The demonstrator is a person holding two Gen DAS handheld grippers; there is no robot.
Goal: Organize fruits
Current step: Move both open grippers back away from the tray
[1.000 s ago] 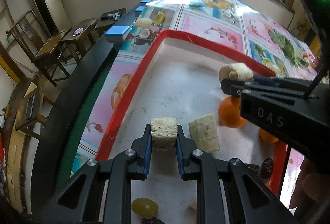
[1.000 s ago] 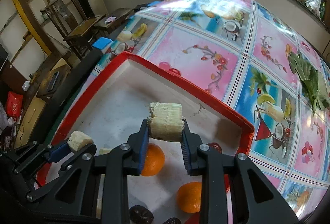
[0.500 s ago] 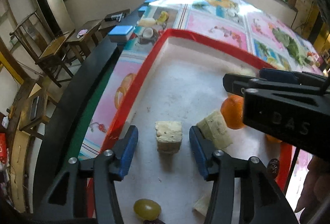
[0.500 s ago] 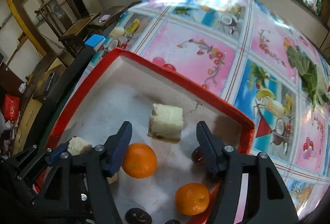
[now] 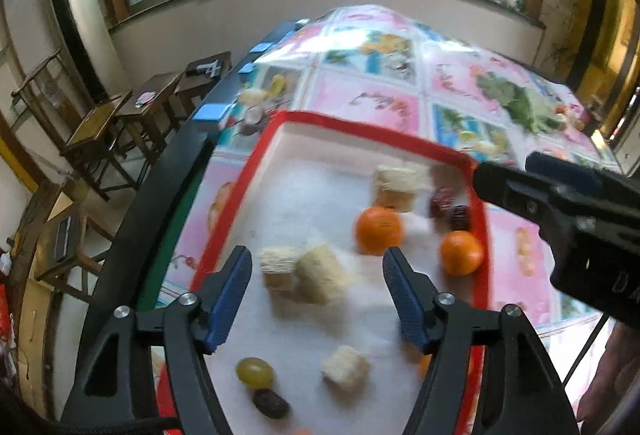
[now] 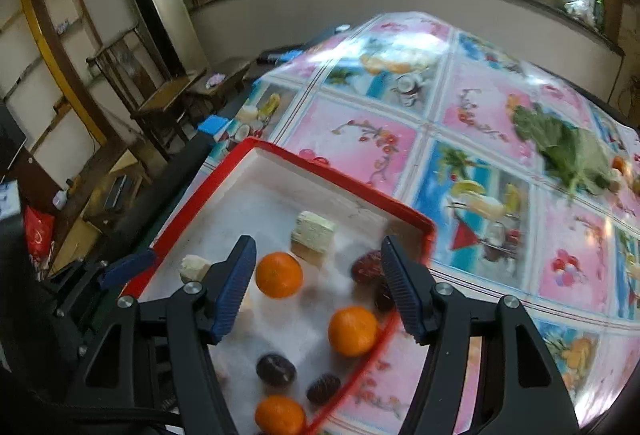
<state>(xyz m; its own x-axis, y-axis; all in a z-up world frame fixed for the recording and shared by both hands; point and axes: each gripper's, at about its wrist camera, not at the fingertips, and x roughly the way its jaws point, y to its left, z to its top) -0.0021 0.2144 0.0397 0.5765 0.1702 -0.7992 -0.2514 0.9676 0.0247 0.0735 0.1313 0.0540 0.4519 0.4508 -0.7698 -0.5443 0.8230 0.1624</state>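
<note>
Red-rimmed tray on a fruit-print tablecloth, seen along both grippers. Left gripper: jaws wide apart and empty, raised above the tray's near-left part. Between its fingers and just beyond the tips lie two pale blocks, touching side by side, their pair running left to right across the jaw opening; a third block and a green grape lie nearer the wrist. Right gripper: jaws likewise wide apart and empty, above the tray's right part. An orange sits between its fingers, closer to the left finger; a fourth block lies just beyond it, and a second orange lies nearer the wrist, beside the right finger. Dark dates are scattered along the right rim. Judgement: whichever fruit is sorted next, the oranges and dates lie nearer the right gripper, the blocks and grape nearer the left; the paired blocks would need a narrower, offset approach to take one alone.
</note>
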